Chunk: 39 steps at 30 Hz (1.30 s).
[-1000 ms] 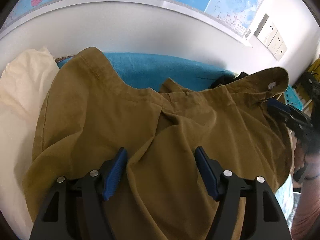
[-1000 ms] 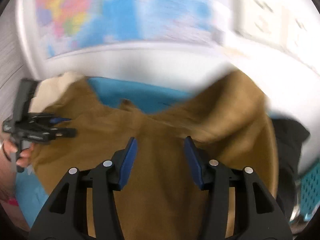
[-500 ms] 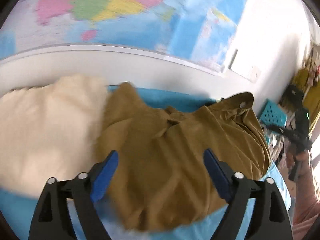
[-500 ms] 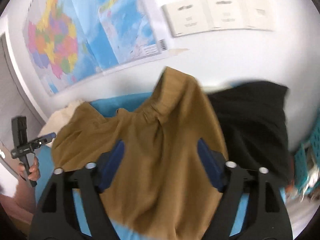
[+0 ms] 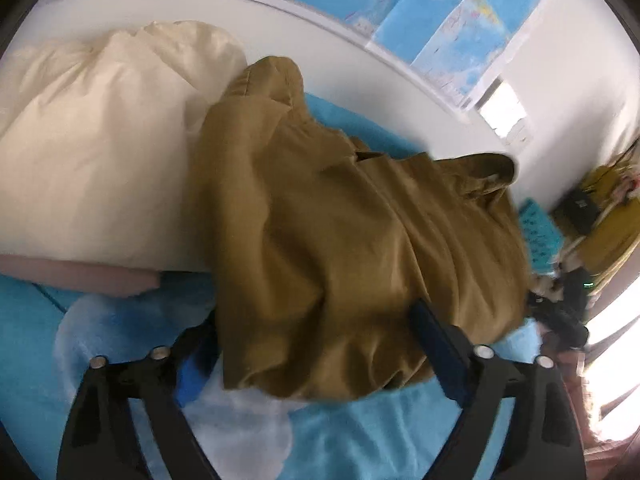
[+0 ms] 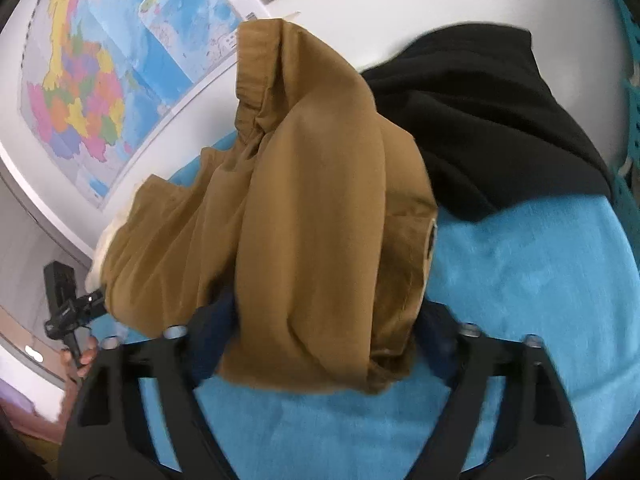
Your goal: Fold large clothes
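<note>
A brown garment (image 5: pixel 340 240) lies bunched in a heap on the blue cloth surface (image 5: pixel 360 440). In the left wrist view my left gripper (image 5: pixel 316 316) straddles its near hem. The jaws stand wide and are closing, with fabric between them but not pinched. In the right wrist view the garment (image 6: pixel 320 220) rises in a tall fold. My right gripper (image 6: pixel 326 308) has its jaws closing around the fold's near end. Fabric drapes over both fingertips and hides them. Each view shows the other gripper beside the heap, hand-held: the right (image 5: pixel 560 312) and the left (image 6: pixel 68 312).
A cream cloth pile (image 5: pixel 100 152) lies left of the brown garment, with a pink slab (image 5: pixel 80 276) and a white plastic sheet (image 5: pixel 240 412) near it. A black garment (image 6: pixel 480 120) sits on the right against the white wall. A teal basket (image 5: pixel 540 232) stands beyond.
The brown garment was spread wide a second ago and now lies narrower and heaped. Both grippers have drawn back to its near edge. Their jaws opened wide, then the right pair narrowed.
</note>
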Tool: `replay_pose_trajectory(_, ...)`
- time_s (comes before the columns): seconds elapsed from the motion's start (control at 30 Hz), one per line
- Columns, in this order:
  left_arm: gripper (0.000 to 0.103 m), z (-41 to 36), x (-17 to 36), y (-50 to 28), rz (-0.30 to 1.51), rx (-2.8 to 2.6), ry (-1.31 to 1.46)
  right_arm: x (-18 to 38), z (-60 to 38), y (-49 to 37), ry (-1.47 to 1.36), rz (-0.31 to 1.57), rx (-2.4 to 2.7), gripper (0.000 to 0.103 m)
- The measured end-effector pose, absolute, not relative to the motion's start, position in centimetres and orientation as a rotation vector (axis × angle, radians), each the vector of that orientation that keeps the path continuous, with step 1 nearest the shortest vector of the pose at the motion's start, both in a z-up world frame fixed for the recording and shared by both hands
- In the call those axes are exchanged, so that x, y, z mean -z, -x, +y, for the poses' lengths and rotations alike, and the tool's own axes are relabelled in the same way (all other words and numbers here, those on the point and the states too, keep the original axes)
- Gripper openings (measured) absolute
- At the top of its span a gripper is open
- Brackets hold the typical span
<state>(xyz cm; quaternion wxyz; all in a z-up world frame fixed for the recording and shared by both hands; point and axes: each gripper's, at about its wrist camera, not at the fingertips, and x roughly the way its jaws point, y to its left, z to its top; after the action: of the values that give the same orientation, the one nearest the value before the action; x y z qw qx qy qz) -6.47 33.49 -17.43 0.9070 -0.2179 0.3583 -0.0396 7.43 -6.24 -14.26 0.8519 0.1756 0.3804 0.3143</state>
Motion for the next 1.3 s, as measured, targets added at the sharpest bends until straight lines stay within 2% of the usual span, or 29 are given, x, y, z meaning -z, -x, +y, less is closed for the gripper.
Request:
replay_pose_trajectory(0.07,0.067,33.2,17.0,6.8,0.740,0.058,0.445,14.2,-6.8,-7.4,-0.397,0.813,-0.676,0.034)
replay_pose_trajectory(0.1,0.053,33.2,16.6,7.1,0.742,0.063,0.460,13.6,-7.2,-7.0,-0.419,0.803,-0.707,0.028)
replay_pose_trajectory(0.13,0.042,33.4,15.9,7.8,0.729,0.074,0.477,12.9,-7.3,-6.6,-0.429,0.786,-0.731,0.027)
replay_pose_trajectory(0.2,0.036,33.4,14.4,9.2,0.708,0.099,0.485,10.8,-7.6,-5.0,-0.424,0.746,-0.787,0.025)
replay_pose_trajectory(0.33,0.034,31.2,11.3,13.3,0.660,0.166,0.408,6.7,-8.6,-0.1,-0.370,0.667,-0.889,0.024)
replay_pose_trajectory(0.43,0.036,30.3,11.2,17.1,0.633,0.222,0.350,7.1,-10.3,2.3,-0.367,0.701,-0.895,0.025)
replay_pose_trajectory(0.53,0.042,30.4,14.4,18.1,0.725,0.211,0.365,11.7,-11.2,2.5,-0.330,0.881,-0.761,0.032)
replay_pose_trajectory(0.57,0.043,30.8,15.5,18.0,0.766,0.179,0.370,12.6,-11.2,2.3,-0.302,0.918,-0.704,0.039)
replay_pose_trajectory(0.6,0.057,31.1,16.3,18.1,0.791,0.146,0.370,13.7,-11.5,2.1,-0.262,0.949,-0.623,0.057)
replay_pose_trajectory(0.63,0.065,31.5,16.3,18.3,0.786,0.111,0.367,13.7,-11.8,2.1,-0.271,0.939,-0.607,0.065)
replay_pose_trajectory(0.67,0.065,31.8,15.7,18.7,0.757,0.103,0.366,13.0,-12.3,2.0,-0.283,0.913,-0.578,0.072)
replay_pose_trajectory(0.7,0.066,31.9,14.9,19.1,0.724,0.102,0.362,12.2,-12.5,2.0,-0.268,0.887,-0.546,0.077)
replay_pose_trajectory(0.77,0.078,31.7,12.3,20.2,0.620,0.085,0.314,9.4,-12.4,2.5,-0.192,0.755,-0.476,0.080)
replay_pose_trajectory(0.8,0.084,31.3,11.2,20.2,0.583,0.081,0.281,8.7,-12.0,2.4,-0.160,0.718,-0.482,0.080)
replay_pose_trajectory(0.93,0.083,28.7,10.1,17.0,0.593,0.131,0.192,6.7,-7.8,0.4,0.042,0.632,-0.452,0.069)
replay_pose_trajectory(0.97,0.083,27.8,10.4,15.7,0.614,0.145,0.172,6.7,-7.1,-0.4,0.069,0.627,-0.455,0.063)
replay_pose_trajectory(1.0,0.083,26.9,10.9,14.3,0.638,0.144,0.146,7.0,-6.1,-2.0,0.078,0.634,-0.459,0.058)
replay_pose_trajectory(1.07,0.080,25.9,11.6,11.6,0.685,0.131,0.110,7.8,-4.7,-5.0,0.066,0.668,-0.485,0.055)
replay_pose_trajectory(1.1,0.074,25.6,12.3,10.4,0.717,0.126,0.102,8.2,-4.3,-5.9,0.069,0.681,-0.487,0.051)
replay_pose_trajectory(1.13,0.070,25.5,13.1,9.1,0.758,0.120,0.104,8.6,-3.3,-7.2,0.091,0.697,-0.483,0.051)
replay_pose_trajectory(1.2,0.070,25.7,14.5,7.4,0.807,0.104,0.117,9.2,-1.6,-9.1,0.132,0.719,-0.468,0.048)
replay_pose_trajectory(1.3,0.069,26.7,15.9,5.8,0.838,0.078,0.148,10.3,0.0,-11.9,0.155,0.779,-0.472,0.029)
